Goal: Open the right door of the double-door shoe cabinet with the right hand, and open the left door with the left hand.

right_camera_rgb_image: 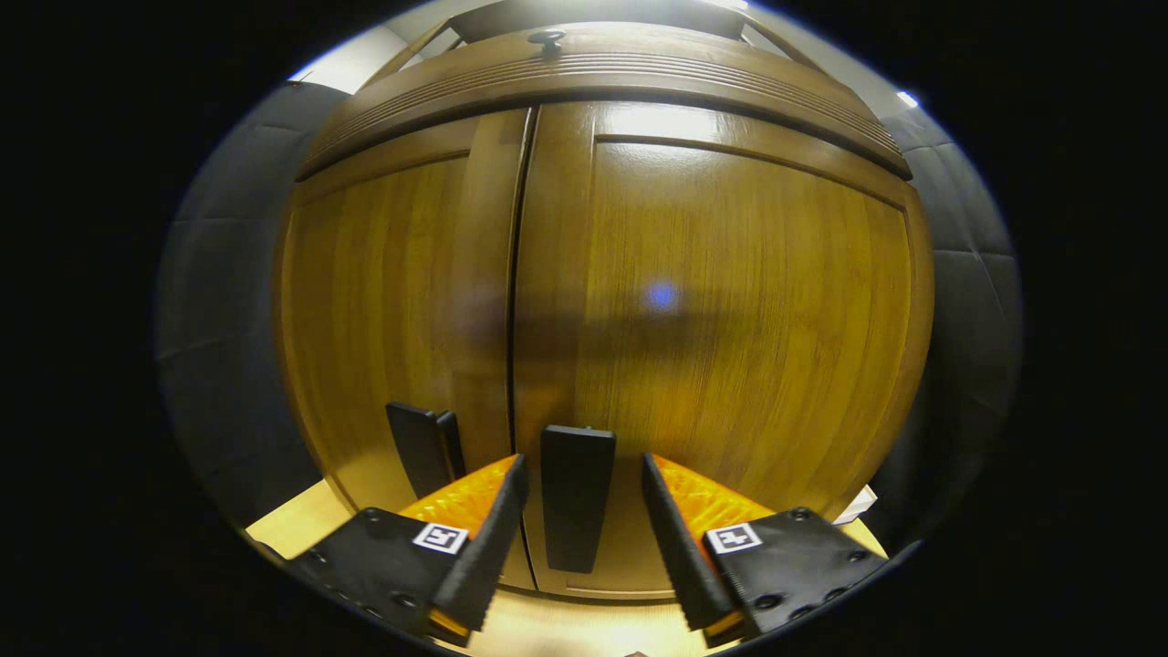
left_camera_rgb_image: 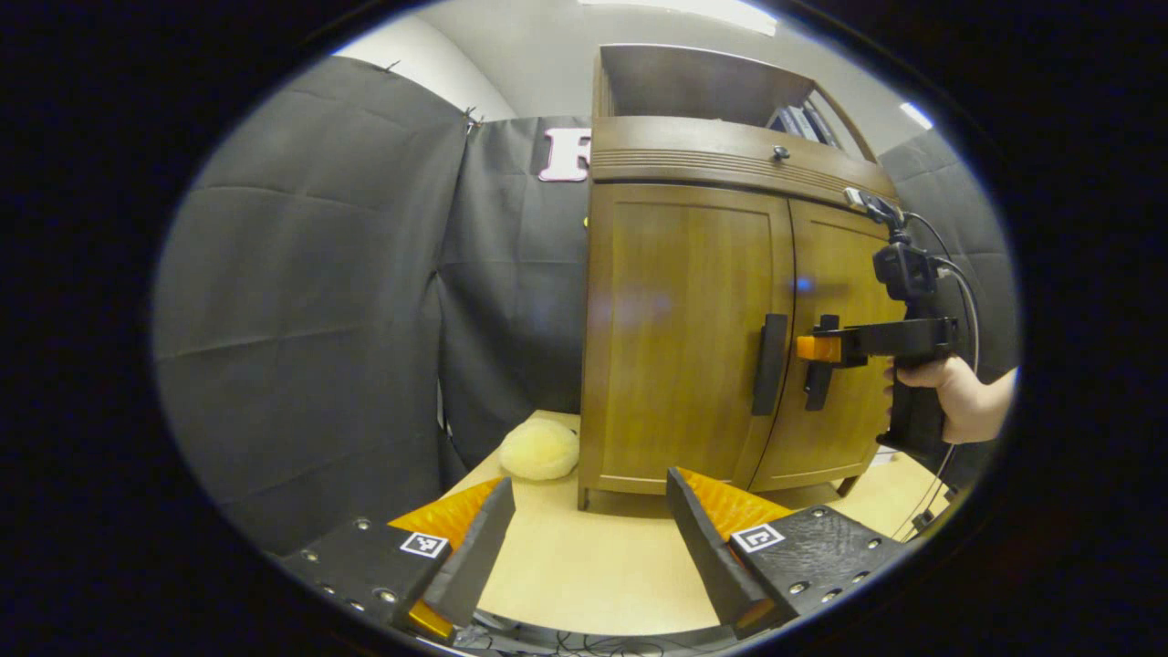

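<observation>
A wooden shoe cabinet (left_camera_rgb_image: 693,338) stands on a pale counter (left_camera_rgb_image: 584,566) toward its far edge, both doors shut, with a black handle on the left door (left_camera_rgb_image: 769,364) and another on the right door (right_camera_rgb_image: 576,497) on either side of the centre seam. The right gripper (right_camera_rgb_image: 584,511), held by a hand (left_camera_rgb_image: 954,397), has its fingers spread wide on either side of the right door's handle without pressing on it. The left gripper (left_camera_rgb_image: 589,538) hangs wide open above the counter's near edge, well apart from the cabinet, and a fluffy yellow ball (left_camera_rgb_image: 540,449) lies on the counter just beside the cabinet's left side.
</observation>
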`<state>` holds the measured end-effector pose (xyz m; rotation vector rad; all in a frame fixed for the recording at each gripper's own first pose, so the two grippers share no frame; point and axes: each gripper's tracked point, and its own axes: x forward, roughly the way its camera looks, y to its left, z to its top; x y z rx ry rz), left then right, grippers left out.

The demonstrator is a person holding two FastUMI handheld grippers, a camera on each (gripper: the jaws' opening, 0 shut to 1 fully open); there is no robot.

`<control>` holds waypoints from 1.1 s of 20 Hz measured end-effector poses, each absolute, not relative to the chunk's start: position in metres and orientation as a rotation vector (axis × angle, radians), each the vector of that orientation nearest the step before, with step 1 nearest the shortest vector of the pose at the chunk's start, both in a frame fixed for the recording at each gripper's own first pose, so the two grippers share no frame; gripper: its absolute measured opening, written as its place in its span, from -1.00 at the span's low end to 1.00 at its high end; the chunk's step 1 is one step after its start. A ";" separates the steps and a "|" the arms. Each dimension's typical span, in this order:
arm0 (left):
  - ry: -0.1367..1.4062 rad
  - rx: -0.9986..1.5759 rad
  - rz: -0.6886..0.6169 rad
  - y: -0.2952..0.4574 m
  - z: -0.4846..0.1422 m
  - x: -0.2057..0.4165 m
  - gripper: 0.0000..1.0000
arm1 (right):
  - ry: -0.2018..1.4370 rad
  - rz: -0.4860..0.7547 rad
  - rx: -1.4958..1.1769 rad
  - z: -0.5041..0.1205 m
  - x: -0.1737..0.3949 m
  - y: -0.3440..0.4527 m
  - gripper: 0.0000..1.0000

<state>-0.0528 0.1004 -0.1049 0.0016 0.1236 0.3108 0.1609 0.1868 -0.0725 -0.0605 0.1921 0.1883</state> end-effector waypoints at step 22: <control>0.107 0.131 0.228 0.034 -0.061 -0.047 1.00 | 0.256 0.311 -0.006 -0.079 0.155 0.194 -0.88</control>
